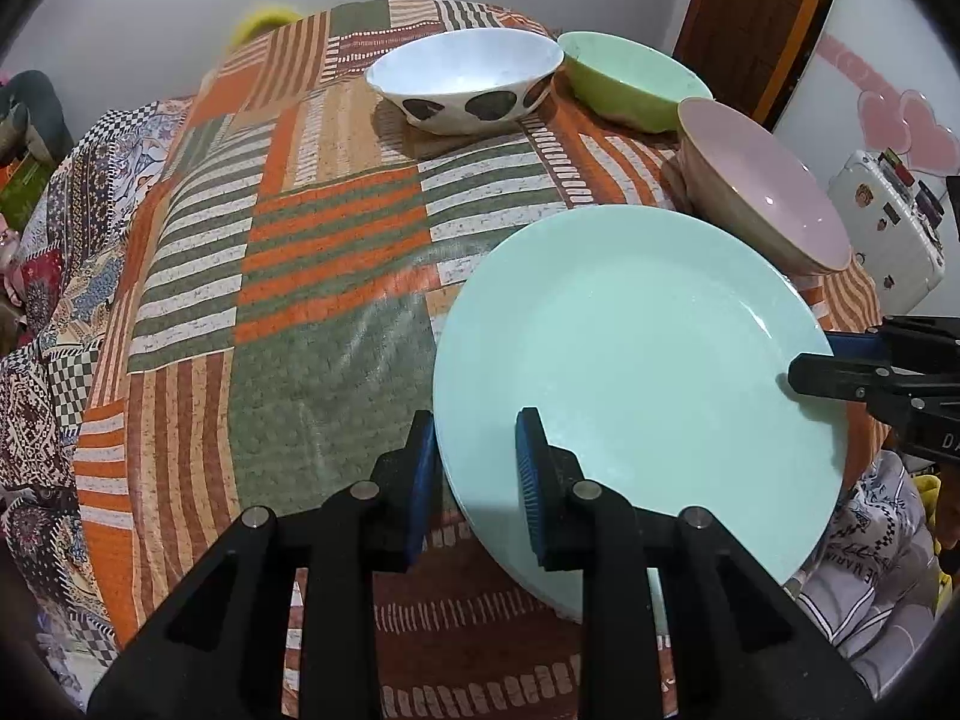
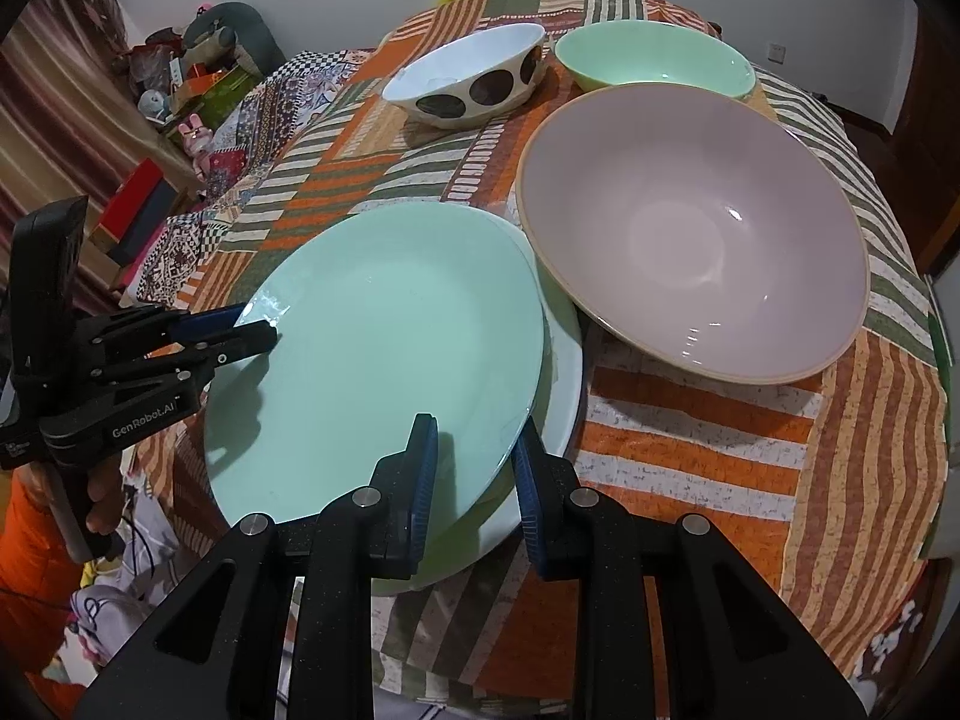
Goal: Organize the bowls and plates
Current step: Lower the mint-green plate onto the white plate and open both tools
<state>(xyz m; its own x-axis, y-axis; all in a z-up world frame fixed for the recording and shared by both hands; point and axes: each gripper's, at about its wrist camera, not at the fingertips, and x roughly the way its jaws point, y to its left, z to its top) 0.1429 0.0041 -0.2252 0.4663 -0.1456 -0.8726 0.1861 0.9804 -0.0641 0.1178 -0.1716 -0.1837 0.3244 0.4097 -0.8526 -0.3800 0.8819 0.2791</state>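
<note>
Left wrist view, bottom centre: left gripper [image 1: 475, 480] has its fingers apart, straddling the near-left rim of the mint plate [image 1: 642, 372]; the left pad [image 1: 423, 468] sits outside and below the rim, the right pad [image 1: 531, 474] over the plate's upper face. Contact with either pad cannot be told. Right wrist view, bottom centre: right gripper [image 2: 474, 480] likewise stands with fingers apart across the plate's near-right rim [image 2: 372, 360], left pad [image 2: 423, 474] above the face, right pad [image 2: 528, 480] outside the edge. The mint plate lies tilted on a second, paler plate [image 2: 564, 378], whose rim shows along the right and lower edges. Each gripper appears in the other's view at the plate's far edge: right one at mid right [image 1: 840, 369], left one at mid left [image 2: 240, 333]. Just beyond the plates, to the right, a pink bowl [image 2: 690, 228] rests with its rim overlapping the plates' edge. Further back, upper centre, a white bowl with dark spots [image 2: 474, 75] and, beside it to the right, a green bowl [image 2: 654, 60]. All sit on a striped orange-and-green cloth [image 1: 312, 276].
</note>
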